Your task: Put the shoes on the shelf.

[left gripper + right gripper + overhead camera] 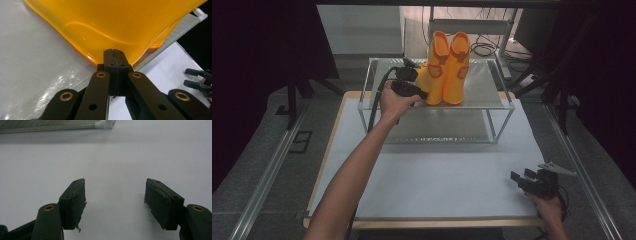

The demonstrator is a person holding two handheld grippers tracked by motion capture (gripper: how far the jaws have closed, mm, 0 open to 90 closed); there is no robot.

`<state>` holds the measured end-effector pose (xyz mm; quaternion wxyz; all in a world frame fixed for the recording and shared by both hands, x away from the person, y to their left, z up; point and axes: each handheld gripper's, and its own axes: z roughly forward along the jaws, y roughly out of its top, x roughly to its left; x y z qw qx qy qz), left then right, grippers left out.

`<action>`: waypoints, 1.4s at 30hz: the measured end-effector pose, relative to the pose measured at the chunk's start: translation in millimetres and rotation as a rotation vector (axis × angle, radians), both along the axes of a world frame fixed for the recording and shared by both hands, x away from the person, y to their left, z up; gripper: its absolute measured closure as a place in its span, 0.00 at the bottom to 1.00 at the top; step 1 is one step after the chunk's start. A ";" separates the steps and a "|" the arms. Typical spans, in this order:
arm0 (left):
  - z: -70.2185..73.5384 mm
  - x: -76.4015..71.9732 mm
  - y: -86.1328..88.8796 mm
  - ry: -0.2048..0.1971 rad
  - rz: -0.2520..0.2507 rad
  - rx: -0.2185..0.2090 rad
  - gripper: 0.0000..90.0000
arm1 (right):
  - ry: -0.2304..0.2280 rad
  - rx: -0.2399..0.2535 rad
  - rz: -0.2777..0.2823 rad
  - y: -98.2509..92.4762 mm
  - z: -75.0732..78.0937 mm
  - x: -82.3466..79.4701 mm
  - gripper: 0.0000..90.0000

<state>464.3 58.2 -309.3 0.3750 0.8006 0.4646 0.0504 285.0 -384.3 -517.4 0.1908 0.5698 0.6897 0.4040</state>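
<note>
At the left of the high view, one bare forearm reached forward and its hand (393,102) held the left gripper (419,93) up at the top shelf of a two-tier rack of white metal tubes with frosted shelves (482,100). In the left gripper view that gripper's black fingers (109,58) were clenched together with no gap between them, their tips against the lower rim of an orange boot; whether they pinched any of the rim between them cannot be told. Two glossy orange rubber boots (447,67) stood upright side by side on the top shelf, touching each other, toes toward the person, each with a darker orange loop on its side. The left boot (435,70) was the one beside the gripper. The rack's lower shelf (442,130) lay bare beneath them.

To the right, near the front right corner, the second hand (551,207) held the right gripper (521,179) low over the pale grey-white surface (437,180), well apart from the rack. Its two fingers (75,202) were spread wide, released, with nothing between them, and a corner of the rack showed far off in the right gripper view.

The surface was a rectangular board with a light wooden edge, flanked by two metal rails on a grey carpeted floor (262,165). Dark curtains hung at both sides, and cables lay on the floor behind the rack
</note>
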 end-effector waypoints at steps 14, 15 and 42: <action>-0.7 -8.0 26.9 -0.026 -0.035 -0.072 0.86 | -0.002 0.004 -0.010 -3.8 1.3 -1.9 0.37; 0.2 -9.9 28.8 -0.029 -0.046 -0.076 0.84 | -0.002 0.003 -0.011 -4.0 1.2 -2.0 0.37; -31.6 -90.7 96.3 -0.047 -0.188 -0.116 0.69 | 0.005 -0.006 -0.003 0.5 0.0 -2.4 0.37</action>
